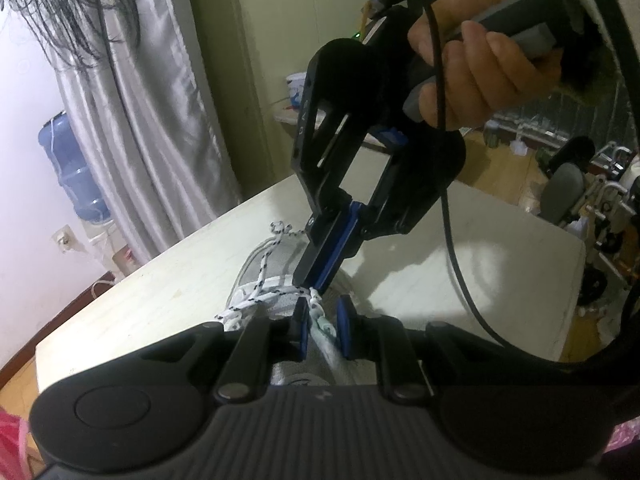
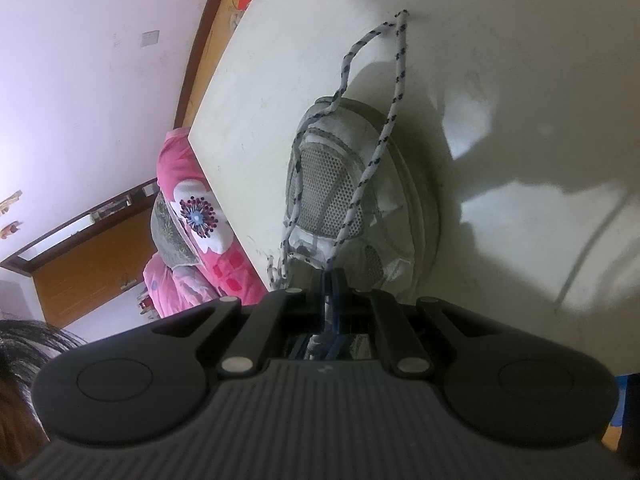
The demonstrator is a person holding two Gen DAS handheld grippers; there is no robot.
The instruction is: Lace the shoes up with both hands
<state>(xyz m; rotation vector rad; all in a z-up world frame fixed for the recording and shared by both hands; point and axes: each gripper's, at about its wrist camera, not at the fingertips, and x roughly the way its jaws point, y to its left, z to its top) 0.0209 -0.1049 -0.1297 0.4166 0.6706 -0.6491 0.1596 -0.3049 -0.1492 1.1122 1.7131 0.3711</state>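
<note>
A grey-and-white mesh sneaker lies on the pale table, toe pointing away in the right wrist view. Its white shoelace with dark flecks loops out past the toe and runs back into my right gripper, which is shut on it. In the left wrist view a hand brings that right gripper down from above onto the sneaker, pinching the shoelace at the eyelets. My left gripper stands open just behind, its blue pads either side of the tongue strip.
A black cable hangs from the right hand across the table. Off the table are a blue water bottle, a grey curtain, a chair and pink floral bedding at the table's edge.
</note>
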